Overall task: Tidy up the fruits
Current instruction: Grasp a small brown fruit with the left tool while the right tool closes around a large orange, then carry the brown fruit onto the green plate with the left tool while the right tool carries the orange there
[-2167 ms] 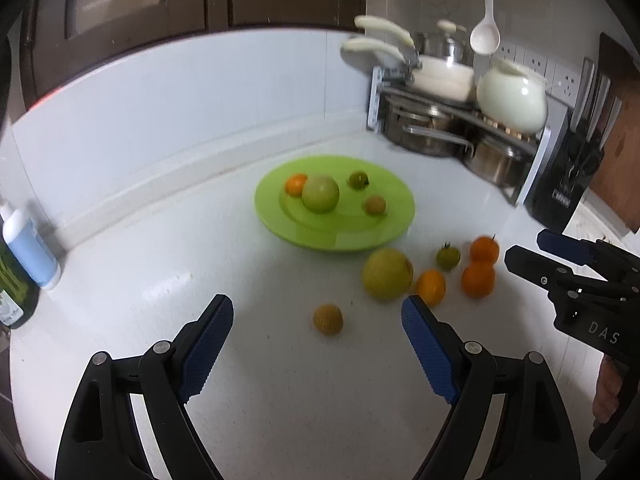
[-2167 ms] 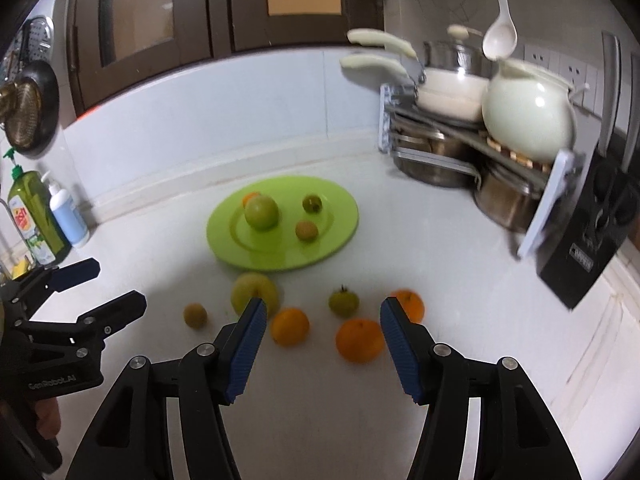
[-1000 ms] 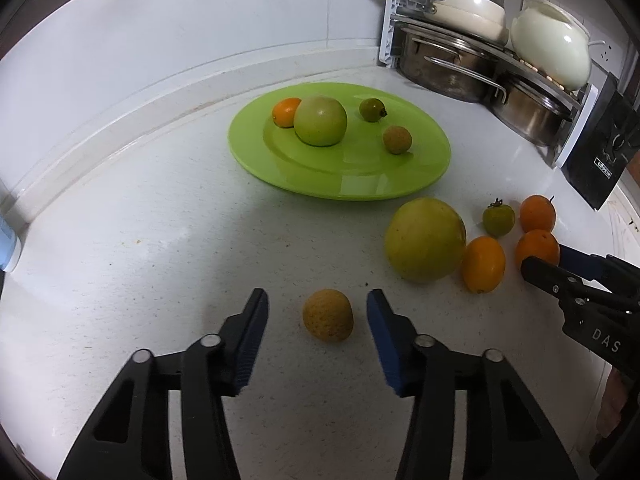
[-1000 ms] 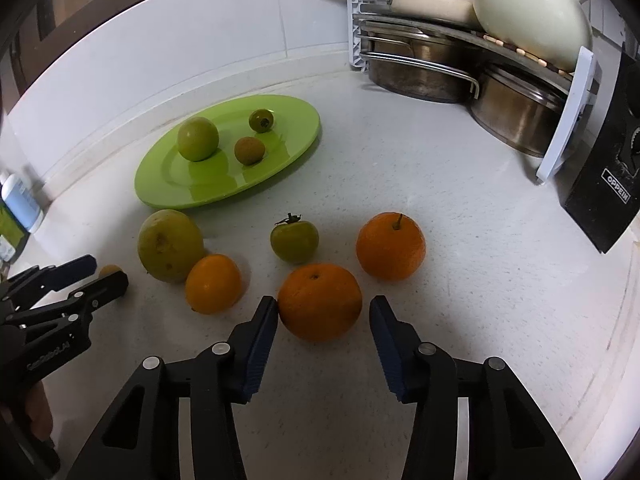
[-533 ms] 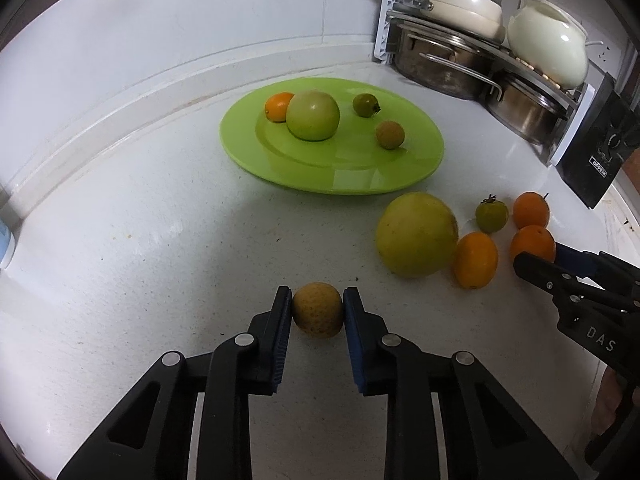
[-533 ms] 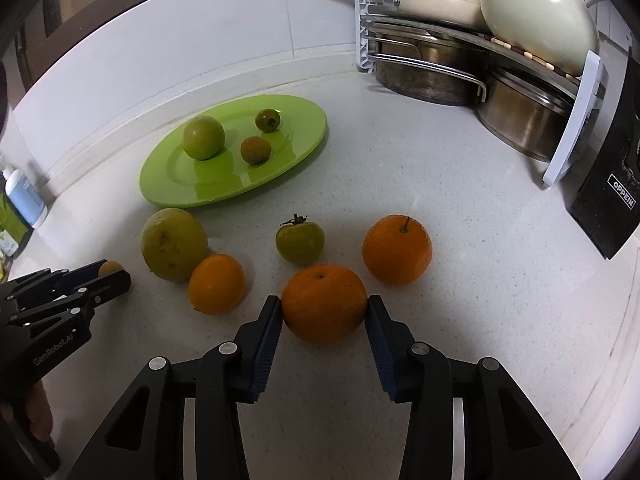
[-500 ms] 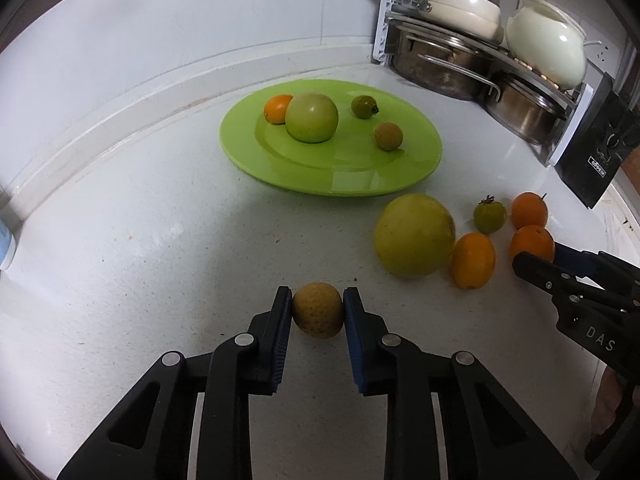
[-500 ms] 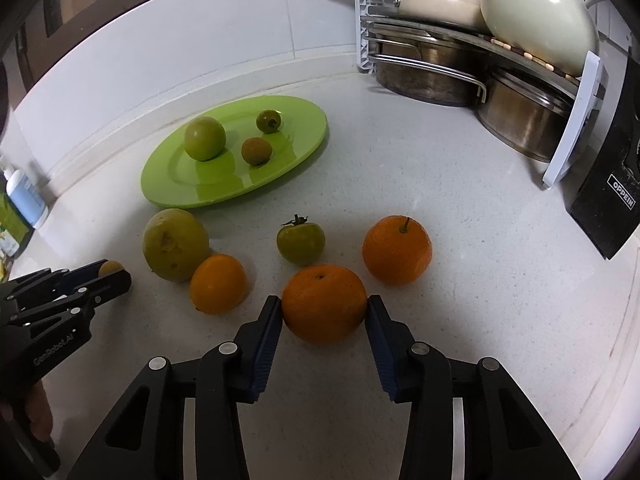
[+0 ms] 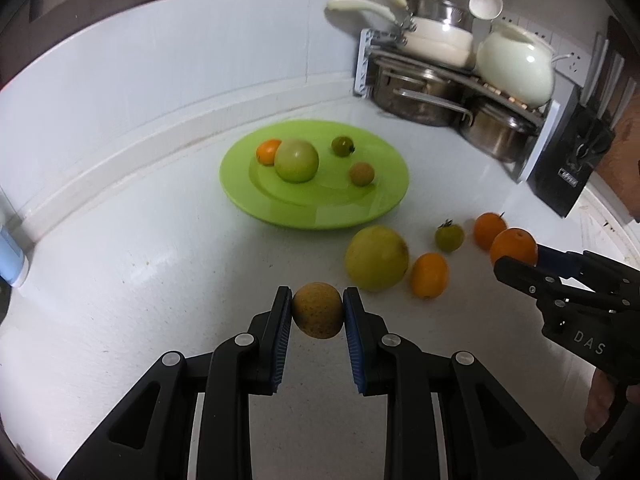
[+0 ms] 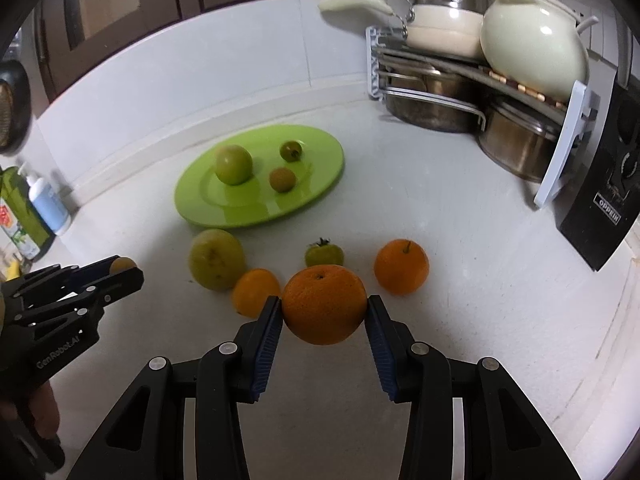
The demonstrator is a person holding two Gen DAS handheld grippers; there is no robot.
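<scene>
White kitchen counter point(image 9: 120, 280) holds scattered fruit beside a green plate point(image 9: 384, 208), seemingly the collecting spot. Left gripper point(image 9: 317, 312) clamps a small brownish fruit point(image 9: 317, 311), possibly a longan; right gripper point(image 10: 323, 312) clamps an orange point(image 10: 323, 304), both apparently clear of the counter for carrying.

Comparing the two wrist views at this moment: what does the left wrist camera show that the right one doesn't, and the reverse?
Only the left wrist view shows the small orange fruit on the plate, behind the green apple. Only the right wrist view shows the green bottle and the dark cabinet doors. Both show the green plate, the pot rack, the left gripper shut on a small brown fruit, and the right gripper shut on an orange.
</scene>
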